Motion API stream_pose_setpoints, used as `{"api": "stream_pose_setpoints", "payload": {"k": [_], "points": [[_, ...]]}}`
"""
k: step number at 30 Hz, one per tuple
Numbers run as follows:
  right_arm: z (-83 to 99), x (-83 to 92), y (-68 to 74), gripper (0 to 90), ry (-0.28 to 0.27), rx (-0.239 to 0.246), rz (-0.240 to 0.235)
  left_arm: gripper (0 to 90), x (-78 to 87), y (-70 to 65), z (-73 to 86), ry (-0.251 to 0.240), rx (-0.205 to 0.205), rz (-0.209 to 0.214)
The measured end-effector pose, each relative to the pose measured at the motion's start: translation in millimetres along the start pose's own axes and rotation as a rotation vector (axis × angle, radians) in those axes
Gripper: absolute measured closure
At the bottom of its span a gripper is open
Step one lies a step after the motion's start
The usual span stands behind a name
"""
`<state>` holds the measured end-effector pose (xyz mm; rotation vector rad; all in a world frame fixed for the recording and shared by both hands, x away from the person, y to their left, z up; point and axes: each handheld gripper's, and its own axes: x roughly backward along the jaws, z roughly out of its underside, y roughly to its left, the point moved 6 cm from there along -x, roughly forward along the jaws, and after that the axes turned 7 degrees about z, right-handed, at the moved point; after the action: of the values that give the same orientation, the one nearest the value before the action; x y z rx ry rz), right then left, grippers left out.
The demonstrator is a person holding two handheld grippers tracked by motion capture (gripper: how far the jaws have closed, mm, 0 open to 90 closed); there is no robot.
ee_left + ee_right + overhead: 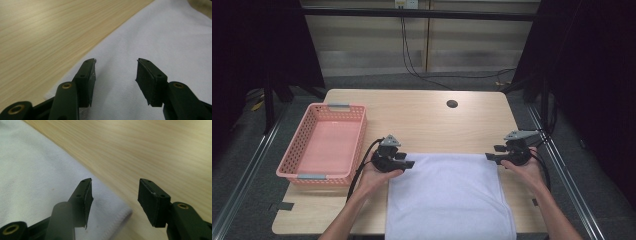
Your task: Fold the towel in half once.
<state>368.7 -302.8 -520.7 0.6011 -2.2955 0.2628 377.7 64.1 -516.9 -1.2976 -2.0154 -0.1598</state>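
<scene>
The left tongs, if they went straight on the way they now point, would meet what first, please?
Probably the white towel: the open left tongs point low across it, nothing between the jaws. Depth is unclear.

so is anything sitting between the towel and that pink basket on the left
Nothing visible. The white towel lies flat on the table, and the pink basket sits to its left with only bare wood between them. The left tool and the right tool hang open at the towel's far corners, gripping nothing.

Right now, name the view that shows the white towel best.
The high view: the whole white towel lies flat between both open grippers, hanging over the table's near edge. Each gripper view gives just one corner region of cloth beneath its jaws.
</scene>
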Motion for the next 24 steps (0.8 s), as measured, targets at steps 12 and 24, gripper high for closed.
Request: {"api": "stream_pose_setpoints", "payload": {"k": [12, 24], "points": [[17.3, -10.5, -8.9, 46.7, 0.053, 0.017, 0.039, 39.4, -0.6, 14.5, 13.8, 0.003, 0.062, -0.045], [20.1, -13.0, -3.2, 66.6, 0.049, 0.019, -0.034, 37.2, -5.8, 29.1, 16.9, -0.012, 0.088, -0.078]]}}
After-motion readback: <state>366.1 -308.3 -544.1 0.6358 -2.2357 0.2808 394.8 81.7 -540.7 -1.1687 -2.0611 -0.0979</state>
